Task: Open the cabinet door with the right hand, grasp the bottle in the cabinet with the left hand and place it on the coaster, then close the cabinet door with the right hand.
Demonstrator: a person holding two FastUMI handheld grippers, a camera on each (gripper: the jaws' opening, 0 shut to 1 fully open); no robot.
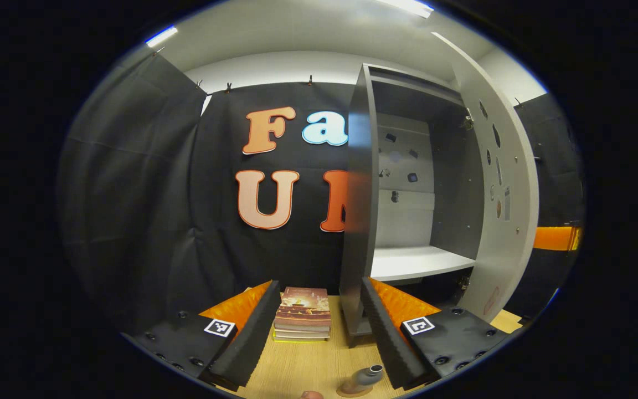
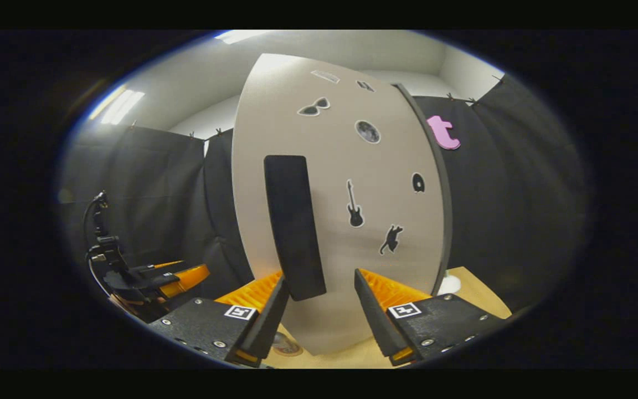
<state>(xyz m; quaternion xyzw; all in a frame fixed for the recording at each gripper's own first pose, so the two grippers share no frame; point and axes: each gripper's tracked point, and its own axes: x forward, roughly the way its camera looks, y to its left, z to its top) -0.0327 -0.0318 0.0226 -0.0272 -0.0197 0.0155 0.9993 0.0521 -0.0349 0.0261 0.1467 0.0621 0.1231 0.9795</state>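
Note:
The grey cabinet (image 1: 359,221) stands open, its door (image 1: 504,183) swung out to the right. Its white shelf (image 1: 416,260) is bare. A small grey bottle (image 1: 364,378) stands on a brown coaster (image 1: 346,391) on the wooden table, at the bottom edge of the left gripper view, below and just inside the right finger. My left gripper (image 1: 320,285) is open and holds nothing. In the right gripper view the door's outer face (image 2: 352,166) carries stickers and a black handle (image 2: 294,227). My right gripper (image 2: 320,277) is open, with the handle's lower end between its fingers.
A stack of books (image 1: 303,313) lies on the table (image 1: 308,366) left of the cabinet. The left gripper (image 2: 150,280) shows at the far left of the right gripper view. A round thing (image 2: 286,347) lies on the table under the door.

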